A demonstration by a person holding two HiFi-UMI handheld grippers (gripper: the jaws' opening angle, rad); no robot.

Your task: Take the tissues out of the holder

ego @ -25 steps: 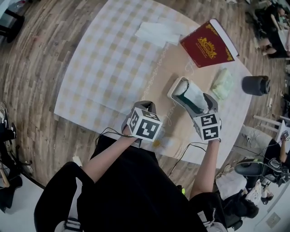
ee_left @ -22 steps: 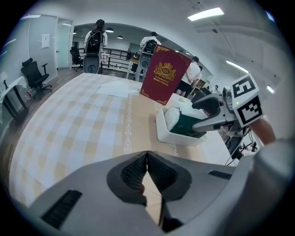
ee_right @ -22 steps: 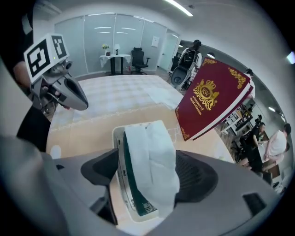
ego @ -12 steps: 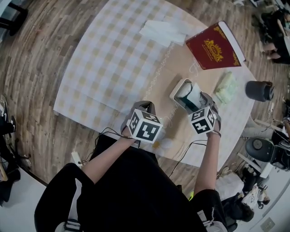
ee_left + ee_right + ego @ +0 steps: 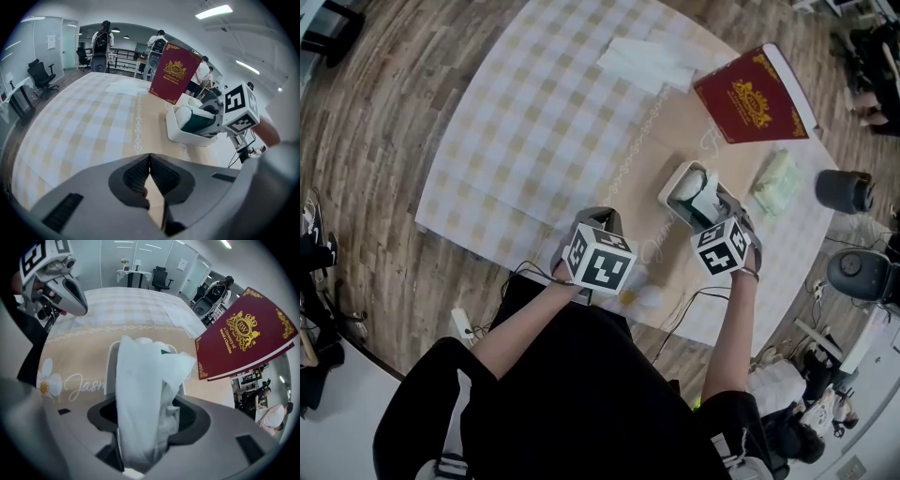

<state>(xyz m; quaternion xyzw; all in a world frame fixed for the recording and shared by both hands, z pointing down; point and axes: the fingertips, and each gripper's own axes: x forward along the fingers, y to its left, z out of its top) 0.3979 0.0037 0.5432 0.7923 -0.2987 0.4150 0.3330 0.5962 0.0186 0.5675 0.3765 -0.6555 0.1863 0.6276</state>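
2 grippers: we see both pointing down over the near edge of the tabletop [image 5: 516, 141], well apart from each other.
Left gripper [image 5: 598, 217]: we find its jaws pressed together at the tips with nothing between them. It hangs over the tan runner [image 5: 661, 141], to the left of the holder.
Right gripper [image 5: 147, 405]: its jaws have just been closing. We see them fairly wide around a bunch of tissue, with the pads against it on both sides.
Tissues [image 5: 140, 376]: 1 white crumpled bunch stands up out of the holder, and its upper part sits between the right jaws.
Holder [image 5: 675, 187]: a white open-topped tray lies on the tan runner toward the tabletop's right edge, close to the near edge.
Red book [image 5: 752, 98]: it is propped up near the far right corner, and we see its gold crest facing the grippers.
White sheets [image 5: 647, 64]: they lie flat at the far edge.
Green packet [image 5: 775, 183]: it is pale and lies just beside the holder, at the right edge.
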